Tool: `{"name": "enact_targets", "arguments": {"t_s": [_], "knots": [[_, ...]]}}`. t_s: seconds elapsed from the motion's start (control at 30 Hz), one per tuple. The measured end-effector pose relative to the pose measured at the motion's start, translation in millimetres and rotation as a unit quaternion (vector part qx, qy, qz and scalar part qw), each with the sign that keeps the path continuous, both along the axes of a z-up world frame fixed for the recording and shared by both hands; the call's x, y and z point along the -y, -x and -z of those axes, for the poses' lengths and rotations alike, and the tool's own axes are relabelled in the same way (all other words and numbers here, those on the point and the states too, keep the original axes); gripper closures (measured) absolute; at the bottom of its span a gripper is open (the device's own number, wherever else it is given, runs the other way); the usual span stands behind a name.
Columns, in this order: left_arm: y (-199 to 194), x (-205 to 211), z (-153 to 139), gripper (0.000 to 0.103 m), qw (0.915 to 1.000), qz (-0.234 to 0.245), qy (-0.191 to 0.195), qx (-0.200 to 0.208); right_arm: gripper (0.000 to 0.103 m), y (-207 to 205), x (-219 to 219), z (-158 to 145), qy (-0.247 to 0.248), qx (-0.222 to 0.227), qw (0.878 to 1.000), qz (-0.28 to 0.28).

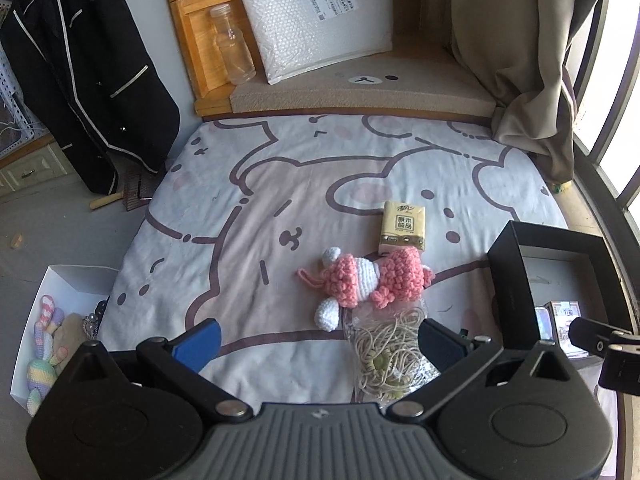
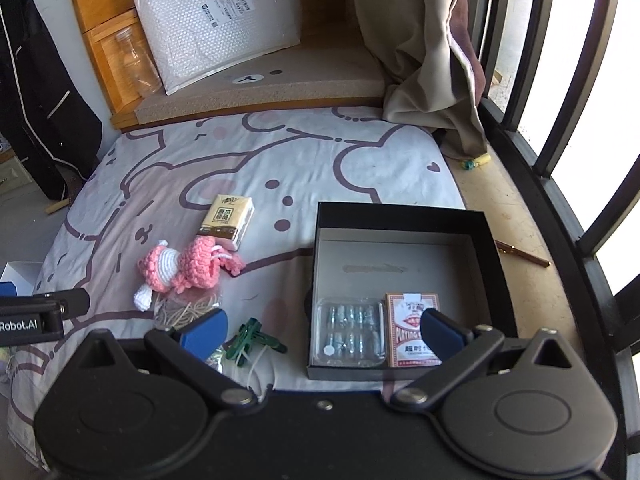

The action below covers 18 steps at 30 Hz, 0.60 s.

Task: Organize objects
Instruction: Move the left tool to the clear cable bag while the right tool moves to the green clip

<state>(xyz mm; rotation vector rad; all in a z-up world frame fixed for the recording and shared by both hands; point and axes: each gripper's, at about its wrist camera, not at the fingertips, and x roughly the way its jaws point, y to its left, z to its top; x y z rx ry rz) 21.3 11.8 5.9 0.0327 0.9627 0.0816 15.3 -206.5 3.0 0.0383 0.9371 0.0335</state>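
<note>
A pink and white crochet doll (image 1: 360, 284) (image 2: 180, 268) lies on the bed beside a tissue pack (image 1: 403, 226) (image 2: 228, 222). A clear bag of rubber bands (image 1: 386, 352) (image 2: 188, 310) lies just in front of the doll. A green clip (image 2: 254, 342) lies near the bed's front edge. A black box (image 2: 404, 220) (image 1: 516, 268) holds a clear blister pack (image 2: 348, 330) and a deck of playing cards (image 2: 410, 320). My left gripper (image 1: 320, 340) is open above the bed, its right finger next to the bag. My right gripper (image 2: 320, 330) is open above the box's front edge.
A white box (image 1: 76, 284) with knitted toys (image 1: 44, 356) sits at the left off the bed. A bubble mailer (image 1: 316, 16), a clear bottle (image 1: 234, 46) and a curtain (image 1: 532, 60) stand at the far end. A window rail (image 2: 568, 216) runs along the right.
</note>
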Motion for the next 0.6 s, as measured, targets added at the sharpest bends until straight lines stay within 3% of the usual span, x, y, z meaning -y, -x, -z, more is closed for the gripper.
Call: {"name": "enact_targets", "arguments": {"t_s": [0.23,0.47,0.5,0.6], "knots": [[-6,9,9,0.0,0.9999,0.001,0.013,-0.009,0.0,1,2,-2,-0.007,0.006,1.0,-0.003],[-22,8,30,0.001,0.9987,-0.014,0.03,-0.038,0.0,-9,8,1,-0.046,-0.013,0.999,0.016],[-24,8,35,0.001,0.9984,-0.017,0.032,-0.044,0.001,-10,8,2,-0.054,-0.016,0.998,0.021],[-31,9,49,0.002,0.997,-0.017,0.038,-0.065,0.017,-16,10,5,-0.085,-0.025,0.995,0.036]]}}
